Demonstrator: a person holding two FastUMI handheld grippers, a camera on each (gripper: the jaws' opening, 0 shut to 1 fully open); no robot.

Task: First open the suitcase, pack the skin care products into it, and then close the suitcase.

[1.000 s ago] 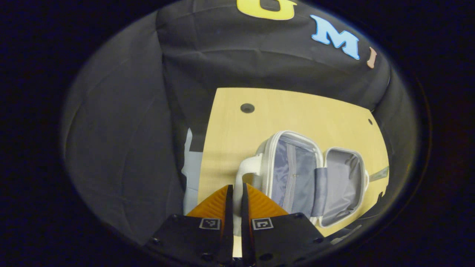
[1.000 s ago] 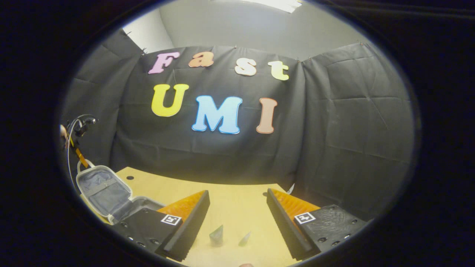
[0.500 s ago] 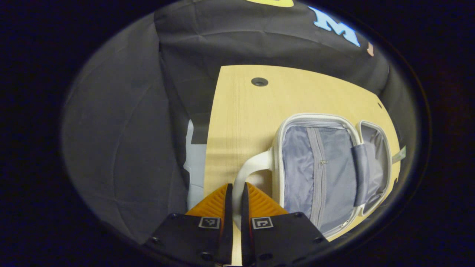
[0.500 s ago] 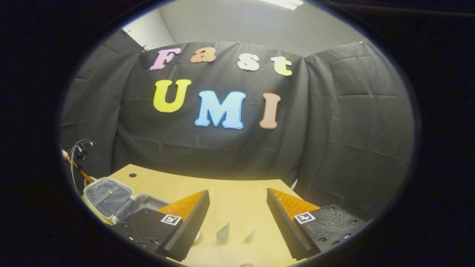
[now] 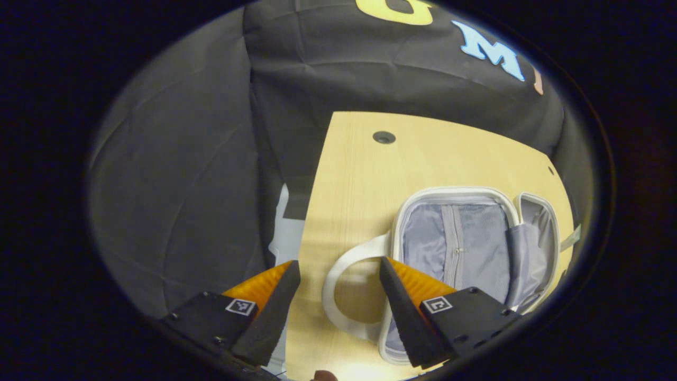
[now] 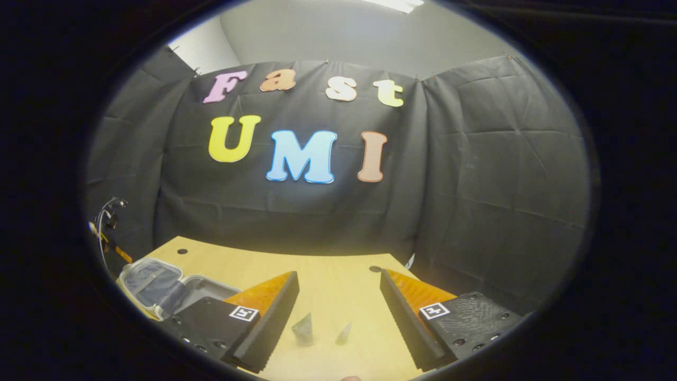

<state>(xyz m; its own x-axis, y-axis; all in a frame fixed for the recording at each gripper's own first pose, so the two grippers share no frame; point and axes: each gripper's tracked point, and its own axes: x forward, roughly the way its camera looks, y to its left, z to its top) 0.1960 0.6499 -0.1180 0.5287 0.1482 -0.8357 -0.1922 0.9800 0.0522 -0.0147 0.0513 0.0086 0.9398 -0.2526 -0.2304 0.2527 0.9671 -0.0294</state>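
The white suitcase (image 5: pixel 455 238) lies open on the wooden table (image 5: pixel 359 174), both halves showing grey lining with a zip pocket. Its white loop handle (image 5: pixel 338 288) rests on the table between the fingers of my left gripper (image 5: pixel 338 263), which is open and not touching it. In the right gripper view the open suitcase (image 6: pixel 158 283) sits at the far left. My right gripper (image 6: pixel 338 274) is open above the table (image 6: pixel 328 296). Two small grey-green pointed tubes (image 6: pixel 304 328) (image 6: pixel 344 333) stand between and below its fingers, untouched.
Round cable holes sit in the tabletop (image 5: pixel 384 137) (image 6: pixel 181 251). A white object (image 5: pixel 288 238) stands beyond the table's left edge. Cables and an orange finger of the other gripper (image 6: pixel 108 230) show above the suitcase. Black cloth walls close in the back and sides.
My left gripper, shut on the suitcase handle before, has opened and let it go. The lid has come down flat on the table. The right gripper has barely shifted.
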